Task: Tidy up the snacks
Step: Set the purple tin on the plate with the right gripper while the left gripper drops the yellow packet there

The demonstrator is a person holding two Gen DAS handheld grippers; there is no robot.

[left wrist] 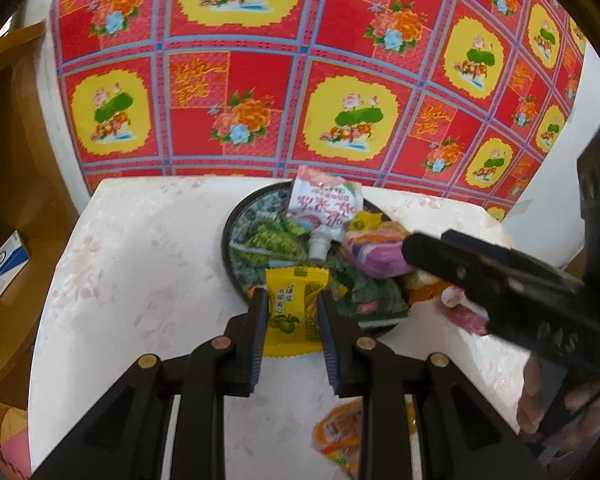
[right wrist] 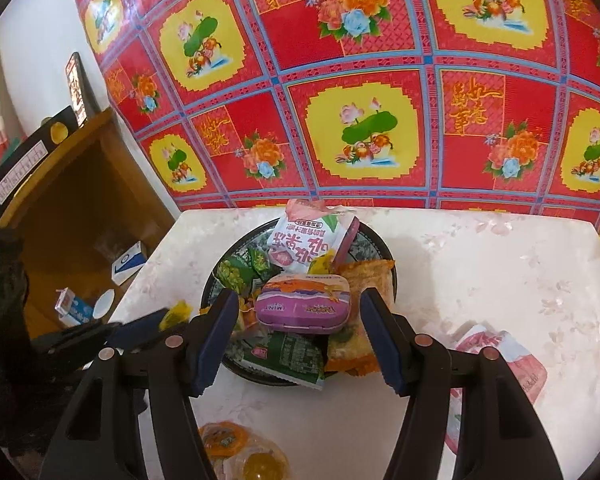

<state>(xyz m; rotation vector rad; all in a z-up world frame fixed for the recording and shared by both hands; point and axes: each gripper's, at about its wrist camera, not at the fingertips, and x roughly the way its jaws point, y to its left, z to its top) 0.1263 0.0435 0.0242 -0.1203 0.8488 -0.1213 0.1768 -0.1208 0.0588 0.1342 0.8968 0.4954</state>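
Between the left gripper's (left wrist: pixel 293 312) jaws, in the left wrist view, a yellow sachet (left wrist: pixel 294 312) is pinched at its sides, the jaws nearly closed on it, and it is held at the near rim of the dark plate (left wrist: pixel 230 246) on the white bench (left wrist: pixel 140 280). The plate is seen heaped with green packets (left wrist: pixel 266 242), a white pouch (left wrist: pixel 324 206) and a purple tin (left wrist: pixel 374 254). The sachet would best be carried over the green packets, where some room is left, and let go low so that nothing is knocked off the heap. The right gripper is seen crossing from the right over the tin, so that side is crowded. From the right wrist view, the right gripper (right wrist: pixel 296 316) is held with jaws about half open on either side of the tin (right wrist: pixel 304 306), and no contact with it can be made out. A green wrapper (right wrist: pixel 286 360) overhangs the near rim. A pink packet (right wrist: pixel 500 356) and jelly cups (right wrist: pixel 240 452) are left on the bench. Open bench is seen to the right; its left edge lies close to the plate.
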